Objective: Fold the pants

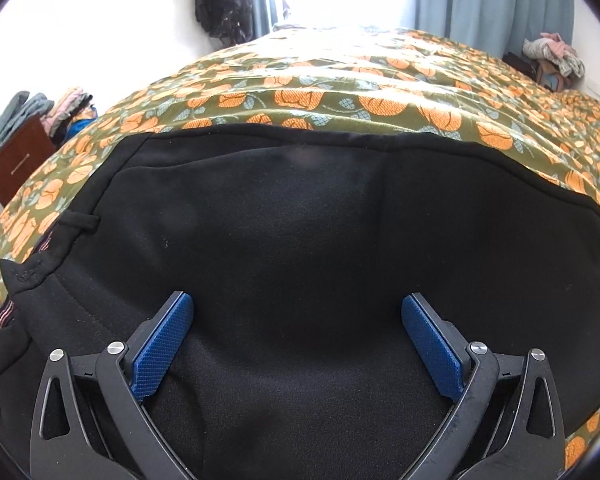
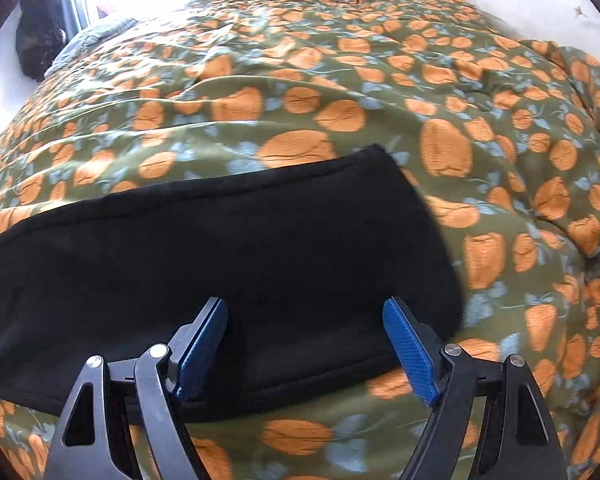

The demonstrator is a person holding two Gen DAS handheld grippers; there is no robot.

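Black pants (image 1: 292, 220) lie flat on a bed with an olive and orange flowered cover (image 1: 340, 92). In the left wrist view they fill the middle, with the waistband and a drawstring (image 1: 80, 222) at the left. My left gripper (image 1: 298, 304) hovers over the fabric, open, with only flat cloth between its blue pads (image 1: 160, 354). In the right wrist view the leg end of the pants (image 2: 260, 248) stretches in from the left and stops at a hem (image 2: 428, 224). My right gripper (image 2: 304, 308) is open above that end, nothing pinched.
A wooden nightstand with piled clothes (image 1: 24, 148) stands left of the bed. Blue curtains (image 1: 496, 0) and a bright window are at the far side. More clothes heap on a stool (image 1: 552, 60) at the right. The bed cover (image 2: 500, 160) spreads wide to the right of the pants.
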